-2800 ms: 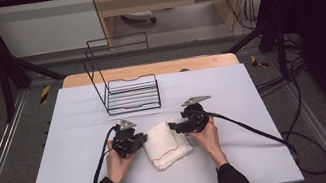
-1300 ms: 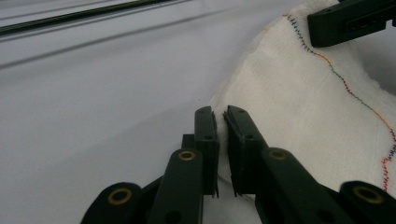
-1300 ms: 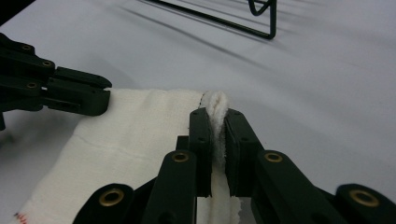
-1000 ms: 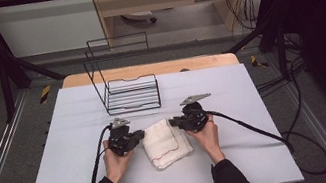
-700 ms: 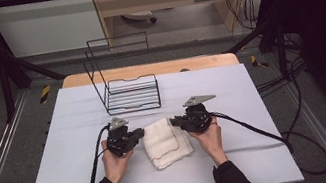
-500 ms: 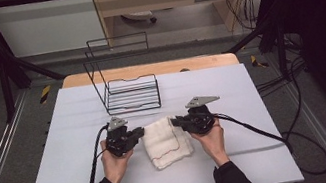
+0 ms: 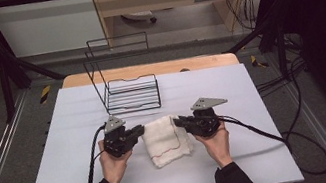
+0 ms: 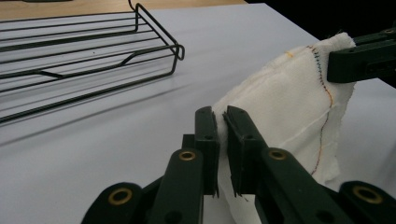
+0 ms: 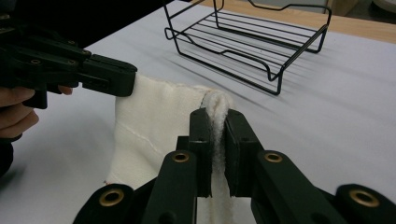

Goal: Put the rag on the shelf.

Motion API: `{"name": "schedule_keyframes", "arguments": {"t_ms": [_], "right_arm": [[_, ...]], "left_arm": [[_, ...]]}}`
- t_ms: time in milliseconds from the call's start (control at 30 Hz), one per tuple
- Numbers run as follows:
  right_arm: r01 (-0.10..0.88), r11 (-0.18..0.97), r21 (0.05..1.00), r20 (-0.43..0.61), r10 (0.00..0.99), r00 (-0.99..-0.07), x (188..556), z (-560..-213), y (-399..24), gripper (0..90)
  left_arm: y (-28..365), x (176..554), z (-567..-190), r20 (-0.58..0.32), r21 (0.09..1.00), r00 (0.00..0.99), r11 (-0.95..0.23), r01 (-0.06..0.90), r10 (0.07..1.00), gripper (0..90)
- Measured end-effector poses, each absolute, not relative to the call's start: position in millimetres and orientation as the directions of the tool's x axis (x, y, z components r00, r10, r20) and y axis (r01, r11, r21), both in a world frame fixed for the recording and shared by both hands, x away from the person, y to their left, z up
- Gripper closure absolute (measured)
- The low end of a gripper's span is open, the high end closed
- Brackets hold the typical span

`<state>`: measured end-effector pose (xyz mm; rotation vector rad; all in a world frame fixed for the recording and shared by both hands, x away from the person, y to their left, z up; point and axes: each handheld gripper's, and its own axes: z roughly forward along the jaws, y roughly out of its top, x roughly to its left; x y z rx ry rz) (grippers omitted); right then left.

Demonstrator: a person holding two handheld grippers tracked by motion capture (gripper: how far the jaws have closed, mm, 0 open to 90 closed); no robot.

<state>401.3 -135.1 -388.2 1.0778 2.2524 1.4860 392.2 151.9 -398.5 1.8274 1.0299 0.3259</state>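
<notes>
The cloth (image 7: 166, 140) hangs between the two grippers at the middle of the table (image 7: 58, 140), its top edge lifted and its lower part draped toward 6 o'clock, near the person's edge. The left gripper (image 7: 140, 130) pinches the cloth's corner at 9 o'clock; in the left gripper view its jaws are pressed together on the fabric (image 8: 280, 107), with the far gripper (image 8: 362, 56) cut off at the frame's 2 o'clock edge. The right gripper (image 7: 177, 121) pinches the corner at 3 o'clock; in the right gripper view the folded edge (image 9: 215, 121) is squeezed between its jaws. Whether the cloth's bottom hem touches the table is hard to make out from above, and its lower end is hidden behind the jaws in both gripper views. The rack (image 7: 128, 95) stands at 12 o'clock of the cloth, well apart.

Compared with nearly three seconds ago, the cloth has gone from lying flat to being raised at its top edge, and both hands have come up slightly.
</notes>
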Motion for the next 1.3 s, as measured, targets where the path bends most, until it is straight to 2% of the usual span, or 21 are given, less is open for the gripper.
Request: {"name": "schedule_keyframes", "arguments": {"t_ms": [433,1300], "right_arm": [[0.419,0.168,0.892,0.202,0.68,-0.705,395.2,-379.8,-139.0,82.7],[0.302,0.12,0.946,0.146,0.675,-0.723,377.9,-354.0,-135.9,82.7]], "left_arm": [[153.8,385.6,-385.6,-0.203,0.874,0.623,-0.147,0.464,0.756,82.9],[162.9,373.5,-361.2,-0.19,0.92,0.639,-0.092,0.381,0.745,82.9]]}}
